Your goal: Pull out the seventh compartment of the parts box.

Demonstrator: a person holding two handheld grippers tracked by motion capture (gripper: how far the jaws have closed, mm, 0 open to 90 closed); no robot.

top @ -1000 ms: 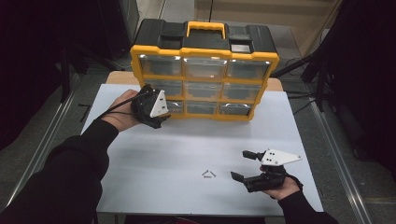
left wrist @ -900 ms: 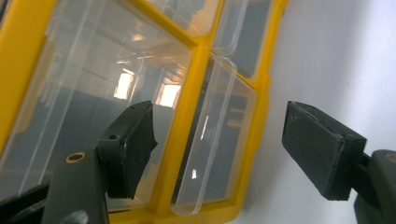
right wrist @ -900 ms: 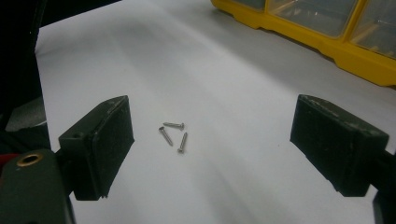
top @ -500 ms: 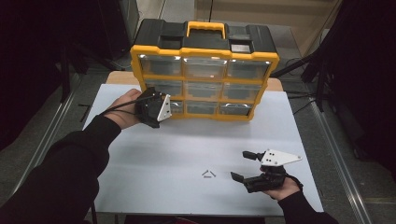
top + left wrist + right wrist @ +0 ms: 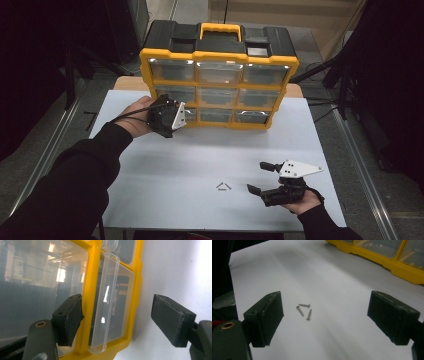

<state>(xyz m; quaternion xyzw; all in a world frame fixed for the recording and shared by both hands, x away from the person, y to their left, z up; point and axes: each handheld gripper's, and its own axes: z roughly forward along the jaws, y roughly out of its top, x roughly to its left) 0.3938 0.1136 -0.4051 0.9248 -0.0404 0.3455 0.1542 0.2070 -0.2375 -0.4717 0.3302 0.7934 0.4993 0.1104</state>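
Observation:
A yellow and black organiser case (image 5: pixel 219 75) with clear drawers stands upright at the back of the white table (image 5: pixel 200 165). My left gripper (image 5: pixel 184 116) is open at its bottom-left drawer. In the left gripper view the drawer's clear handle (image 5: pixel 105 302) stands between the two open jaws of the left gripper (image 5: pixel 115 318), untouched. Three small screws (image 5: pixel 223 186) lie on the table near the front. My right gripper (image 5: pixel 259 179) rests open to the right of them. In the right gripper view the screws (image 5: pixel 304 310) lie ahead of the right gripper (image 5: pixel 325 317), between its wide-open jaws.
The case (image 5: pixel 387 255) shows as a yellow edge at the top right of the right gripper view. Metal rails (image 5: pixel 60 135) run along the floor on both sides of the table. Dark equipment stands around the back.
My left gripper has moved right, closer to the bottom-left drawer. The right gripper has stayed in place.

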